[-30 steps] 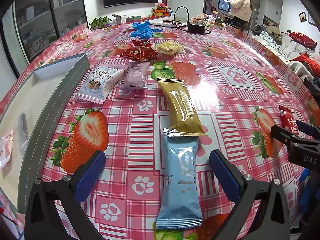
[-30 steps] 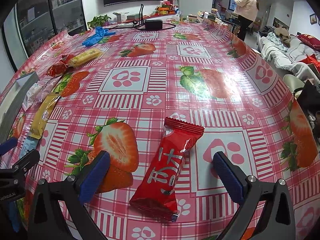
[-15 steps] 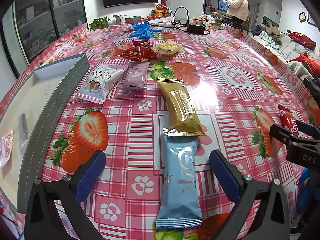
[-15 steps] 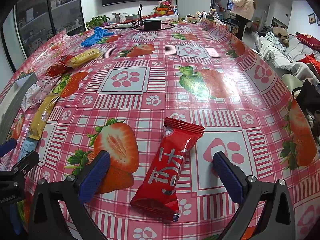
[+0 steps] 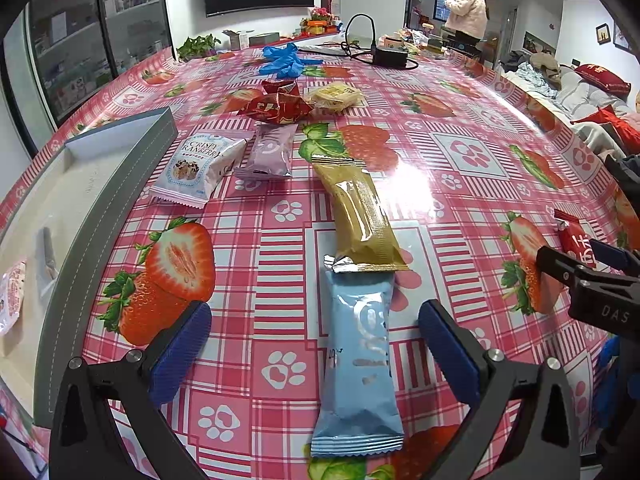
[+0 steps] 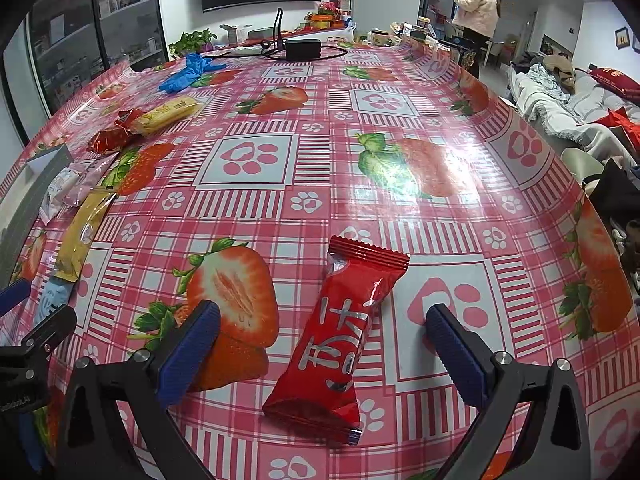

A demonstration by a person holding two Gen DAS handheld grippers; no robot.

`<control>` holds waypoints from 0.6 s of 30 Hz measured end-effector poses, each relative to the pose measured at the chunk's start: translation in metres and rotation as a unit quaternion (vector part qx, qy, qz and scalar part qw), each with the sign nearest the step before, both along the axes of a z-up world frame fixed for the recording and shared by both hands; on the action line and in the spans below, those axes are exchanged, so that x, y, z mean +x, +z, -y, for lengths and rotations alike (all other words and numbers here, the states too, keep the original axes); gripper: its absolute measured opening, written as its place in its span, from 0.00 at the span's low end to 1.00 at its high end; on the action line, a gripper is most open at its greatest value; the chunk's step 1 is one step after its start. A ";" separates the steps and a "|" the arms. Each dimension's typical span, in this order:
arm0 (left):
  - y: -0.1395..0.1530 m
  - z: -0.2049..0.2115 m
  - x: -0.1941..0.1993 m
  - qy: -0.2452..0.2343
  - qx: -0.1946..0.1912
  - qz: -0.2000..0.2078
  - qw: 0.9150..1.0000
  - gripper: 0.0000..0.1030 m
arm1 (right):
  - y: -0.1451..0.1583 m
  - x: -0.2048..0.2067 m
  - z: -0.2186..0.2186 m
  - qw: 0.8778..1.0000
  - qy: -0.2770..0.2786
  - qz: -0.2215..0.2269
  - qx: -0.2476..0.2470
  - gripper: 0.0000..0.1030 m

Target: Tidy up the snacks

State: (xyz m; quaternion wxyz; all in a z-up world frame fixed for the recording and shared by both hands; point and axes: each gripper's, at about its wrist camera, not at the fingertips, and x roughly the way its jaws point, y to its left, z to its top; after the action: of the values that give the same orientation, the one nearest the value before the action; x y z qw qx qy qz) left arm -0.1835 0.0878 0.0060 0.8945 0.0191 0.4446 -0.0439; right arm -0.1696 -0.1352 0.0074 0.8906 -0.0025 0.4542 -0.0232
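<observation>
Left wrist view: our left gripper (image 5: 314, 350) is spread wide and holds nothing; the blue snack bar (image 5: 360, 364) lies lengthwise between the fingers, nearer the right pad (image 5: 448, 354) than the left pad (image 5: 180, 354), touching neither. Its far end butts against the gold snack bar (image 5: 360, 212), which runs on ahead of the fingertips. Further ahead and left sit the Crispy Rankerry pack (image 5: 196, 168) and a lilac pack (image 5: 272, 154); the grey tray (image 5: 104, 216) runs along outside the left finger, with one small packet (image 5: 10, 300) already in it. We'd shift slightly right to centre on the blue bar, drop until the pads flank its mid-body, then close across the width. The overlap of the foil ends may drag the gold bar, so lift straight up first. Right wrist view: our right gripper (image 6: 320, 346) is equally wide open and empty; the red snack bar (image 6: 338, 340) lies between the fingers, angled with its far end towards the right pad (image 6: 454, 350) and its near end closer in, clear of the left pad (image 6: 188, 350). We'd rotate the wrist a little to square the pads to the pack, and pinch the middle, not the crimped seal. The tablecloth (image 6: 400, 160) is glossy, so the pack may skid if one pad lands first.
</observation>
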 end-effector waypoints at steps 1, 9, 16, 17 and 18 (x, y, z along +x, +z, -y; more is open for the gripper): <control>0.000 0.000 0.000 -0.001 0.000 0.000 1.000 1.00 | 0.000 0.000 0.000 1.000 0.000 0.000 0.000 1.00; 0.001 0.001 0.000 -0.001 0.001 0.000 1.000 1.00 | 0.000 0.000 0.000 1.000 0.001 0.000 0.000 1.00; 0.000 0.001 0.000 -0.001 0.000 0.001 1.000 1.00 | 0.000 0.000 0.000 1.000 0.001 0.000 0.000 1.00; 0.000 0.001 0.000 -0.001 0.001 0.001 1.000 1.00 | 0.000 0.000 0.000 1.000 0.001 0.000 0.000 1.00; 0.000 0.001 -0.001 -0.001 0.001 0.001 1.000 1.00 | 0.000 0.000 0.000 1.000 0.001 0.000 0.000 1.00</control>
State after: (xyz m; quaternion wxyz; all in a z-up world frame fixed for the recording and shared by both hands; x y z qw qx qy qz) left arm -0.1840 0.0865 0.0062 0.8948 0.0203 0.4438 -0.0444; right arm -0.1695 -0.1350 0.0077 0.8904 -0.0027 0.4546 -0.0219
